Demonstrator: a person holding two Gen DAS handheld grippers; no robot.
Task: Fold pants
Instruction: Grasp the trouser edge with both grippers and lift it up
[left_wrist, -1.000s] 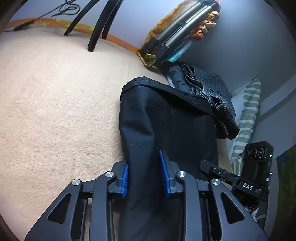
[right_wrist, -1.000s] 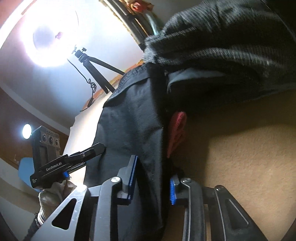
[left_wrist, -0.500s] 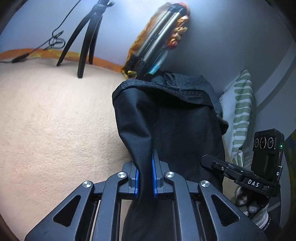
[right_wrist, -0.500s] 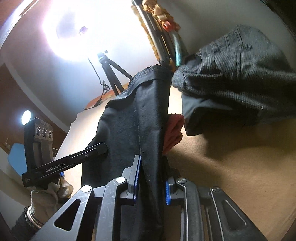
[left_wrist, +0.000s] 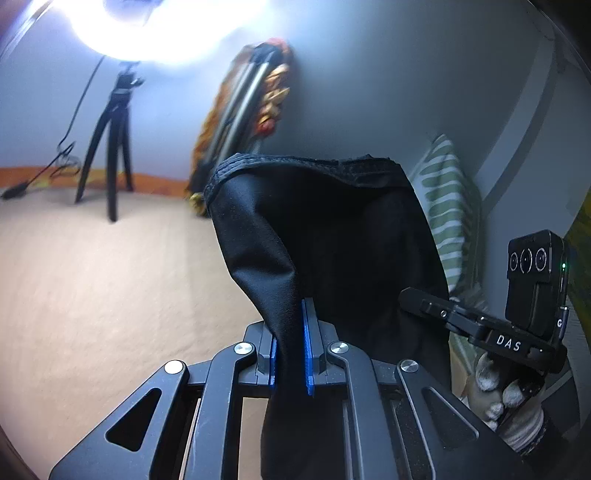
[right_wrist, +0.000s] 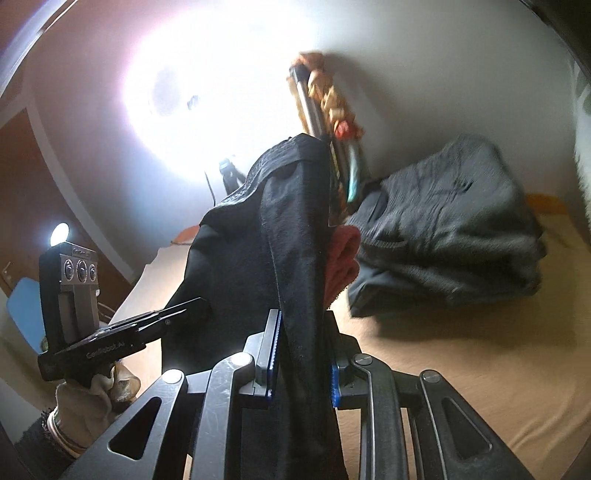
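One pair of black pants (left_wrist: 332, 236) hangs lifted between my two grippers, above the beige surface (left_wrist: 92, 295). My left gripper (left_wrist: 291, 354) is closed on a gathered fold at one edge, blue pads pressed against the cloth; my right gripper (right_wrist: 303, 362) is likewise clamped on a bunched strip of the opposite edge, its pads held slightly apart by the thick fabric. The stitched waistband forms the top edge, stretched across between the two grips. The cloth is smooth and matte, with soft creases. Behind lie one dark grey folded garment (right_wrist: 450, 236), one red cloth (right_wrist: 341, 258), one tripod (left_wrist: 110, 147) and one striped cushion (left_wrist: 450, 214).
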